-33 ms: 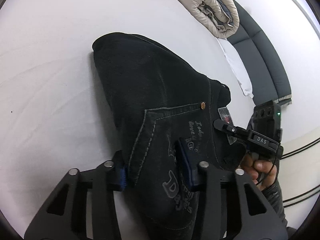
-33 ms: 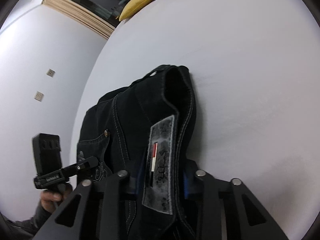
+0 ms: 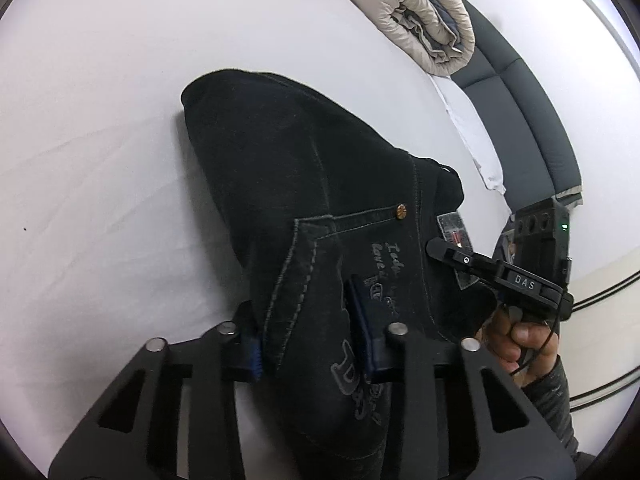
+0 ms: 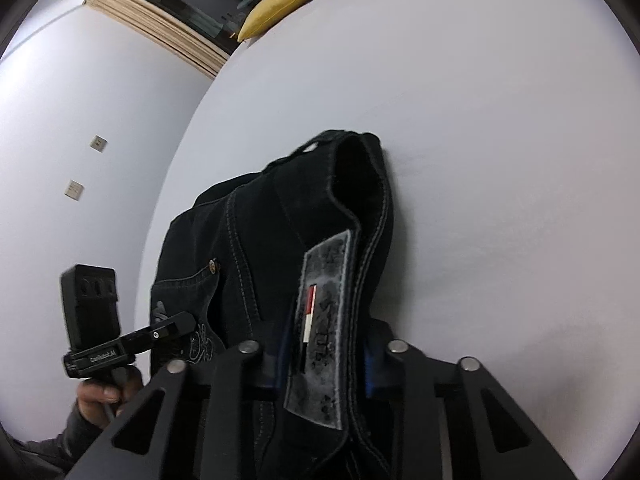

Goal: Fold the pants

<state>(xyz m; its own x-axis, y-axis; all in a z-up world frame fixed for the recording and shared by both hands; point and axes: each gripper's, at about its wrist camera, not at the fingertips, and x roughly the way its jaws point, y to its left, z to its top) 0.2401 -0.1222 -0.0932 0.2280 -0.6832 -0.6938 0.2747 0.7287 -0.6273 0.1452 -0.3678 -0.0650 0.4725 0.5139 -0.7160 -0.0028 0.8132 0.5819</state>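
Observation:
Black jeans [image 3: 304,184] lie folded on a white bed, seat and back pocket up. My left gripper [image 3: 310,332] is shut on the jeans at the embroidered back pocket. My right gripper [image 4: 324,356] is shut on the jeans [image 4: 248,240] at the waistband, by the grey leather patch [image 4: 320,320]. The right gripper also shows in the left wrist view [image 3: 496,276], at the waistband on the right. The left gripper shows in the right wrist view [image 4: 132,344], at lower left.
The white bed sheet [image 3: 100,160] spreads all around the jeans. A rolled beige duvet [image 3: 424,24] and a dark grey headboard [image 3: 520,100] lie at the far end. A yellow pillow [image 4: 276,4] sits at the bed's far edge, with a white wall [image 4: 80,120] to the left.

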